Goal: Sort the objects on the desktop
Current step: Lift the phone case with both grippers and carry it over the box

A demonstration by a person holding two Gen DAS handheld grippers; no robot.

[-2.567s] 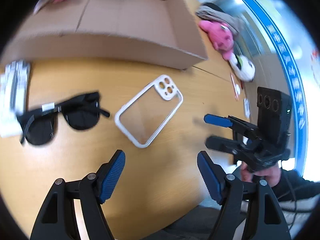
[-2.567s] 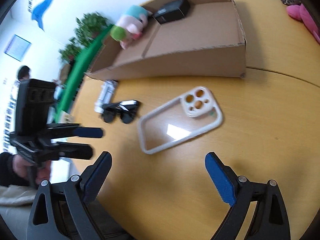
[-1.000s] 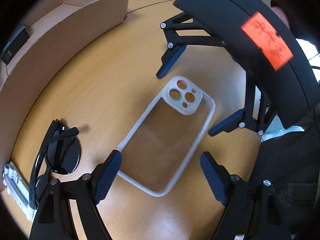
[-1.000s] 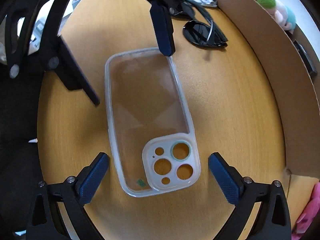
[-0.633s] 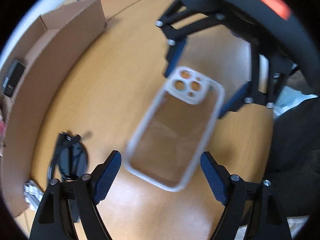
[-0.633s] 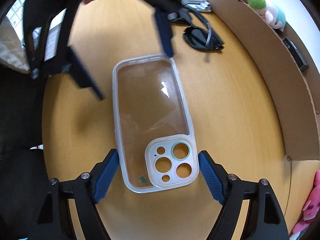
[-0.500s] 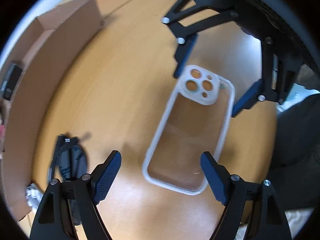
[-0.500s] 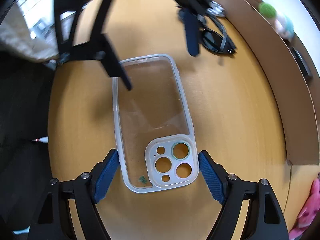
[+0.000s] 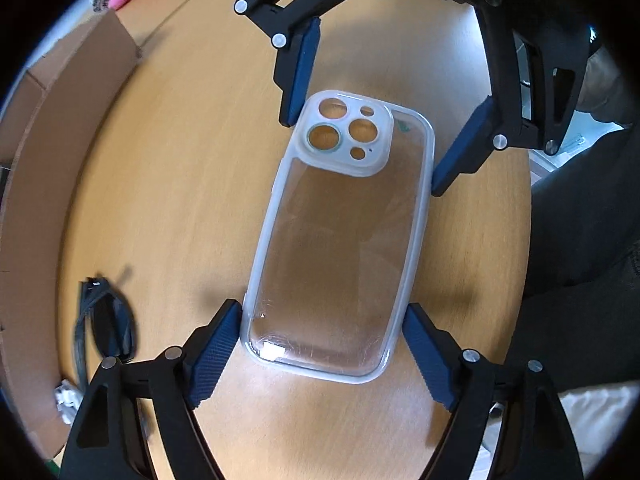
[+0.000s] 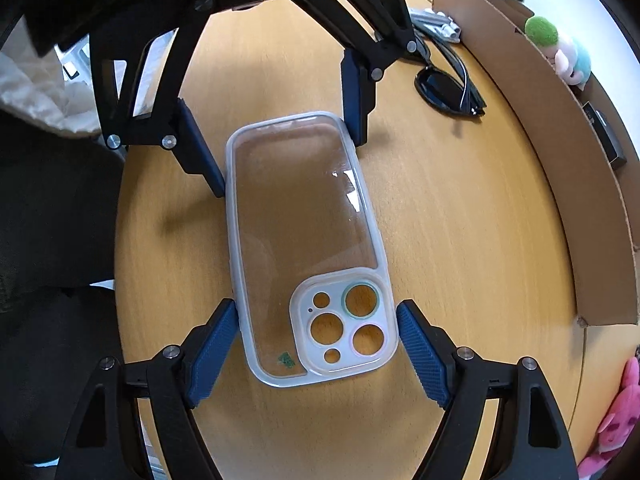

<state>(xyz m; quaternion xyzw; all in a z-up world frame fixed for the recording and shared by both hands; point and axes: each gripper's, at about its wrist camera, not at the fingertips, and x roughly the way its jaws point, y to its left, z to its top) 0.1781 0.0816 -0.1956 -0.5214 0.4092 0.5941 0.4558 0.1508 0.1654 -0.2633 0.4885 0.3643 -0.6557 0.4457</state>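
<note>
A clear plastic phone case with a frosted white rim and a raised camera block (image 9: 340, 240) is seen lying flat, back up, on the round light-wood tabletop (image 9: 172, 184), with a shallow brown cardboard box (image 10: 560, 184) standing well apart along the far edge.

Both grippers are pointed down over the case and straddle it across its width. The left gripper (image 9: 322, 344) is placed at the plain end, its ribbed blue pads (image 9: 216, 348) lying against or just beside the two long rims. The right gripper (image 10: 316, 344) is placed at the camera-block end in the same way. The jaws of both are set to the width of the case; whether the pads are pressing or only touching cannot be told, and the case is still resting on the wood.

The case is judged light, thin and somewhat flexible, with a glossy back that would slip under a flat press. Squeezing across the long rims is likely to bow it, so a gentle hold is advised. The stiffest hold is judged to be at the corners and beside the thick camera block, where the rim is reinforced. A low edge grip is needed, as the rim is shallow.

A pair of black sunglasses (image 10: 450, 88) is left folded on the far side, near the box, beside a white ribbed item (image 10: 434, 22).
</note>
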